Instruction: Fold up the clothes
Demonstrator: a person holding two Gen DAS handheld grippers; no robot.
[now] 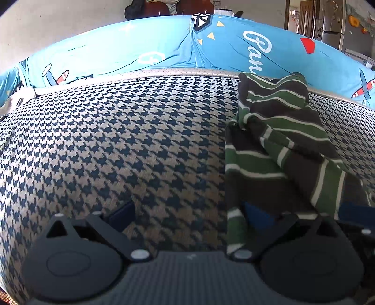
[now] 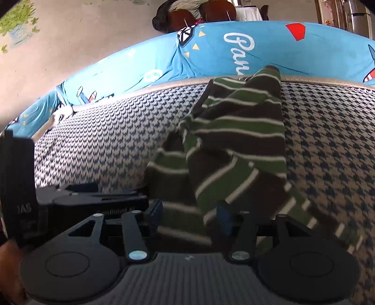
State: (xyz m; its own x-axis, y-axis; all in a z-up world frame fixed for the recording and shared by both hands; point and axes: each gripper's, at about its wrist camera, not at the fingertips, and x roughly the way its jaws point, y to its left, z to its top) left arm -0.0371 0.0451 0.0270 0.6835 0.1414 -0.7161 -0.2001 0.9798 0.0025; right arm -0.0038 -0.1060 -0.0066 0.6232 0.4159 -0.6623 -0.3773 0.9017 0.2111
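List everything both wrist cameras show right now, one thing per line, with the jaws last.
Striped garment: one, green and dark brown with white lines, crumpled on the houndstooth surface.
Houndstooth cover: one, dark blue and beige, the work surface.
Printed sheet: one, bright blue with planes and white script, along the far edge.
Dark wooden furniture: count unclear, brown, behind the sheet.
Left gripper: one, black, jaws wide open, cloth over its right finger.
Right gripper: one, black, jaws partly open with cloth between them.
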